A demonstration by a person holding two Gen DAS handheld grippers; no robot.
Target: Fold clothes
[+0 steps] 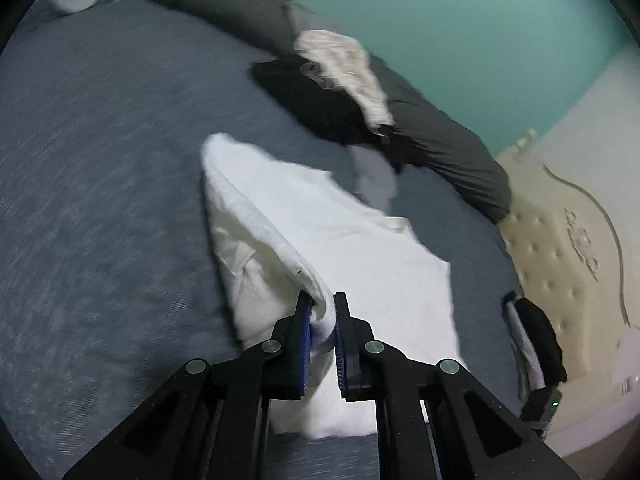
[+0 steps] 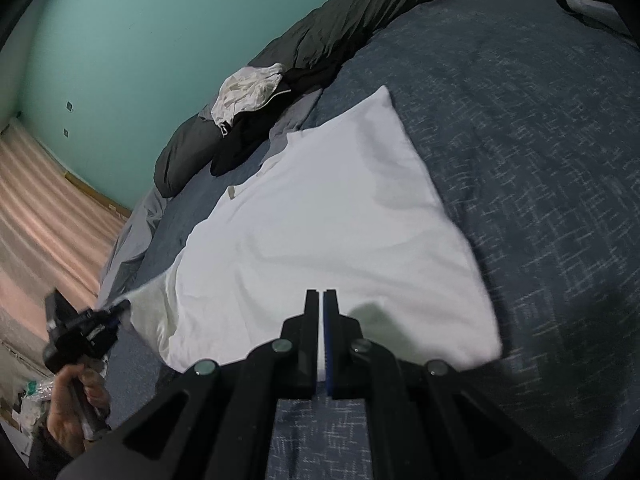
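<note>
A white garment [image 1: 360,248] lies spread on the blue bed cover [image 1: 100,160]. My left gripper [image 1: 322,312] is shut on a bunched edge of it, and the cloth rises in a ridge from the bed to the blue pads. In the right wrist view the garment [image 2: 320,208] lies mostly flat. Its left corner is pulled up to the left gripper [image 2: 120,308], which a hand [image 2: 76,408] holds. My right gripper [image 2: 323,292] is shut, its tips over the garment's near edge, and no cloth shows pinched between them. The right gripper [image 1: 510,300] shows blurred at the bed's right side.
Along the bed's far side lie a dark grey duvet [image 2: 340,28], a black garment [image 2: 256,136] and a crumpled off-white cloth [image 2: 248,88]. A cream tufted headboard [image 1: 560,264] stands at the right. A teal wall and striped floor [image 2: 40,208] lie beyond the bed cover [image 2: 520,120].
</note>
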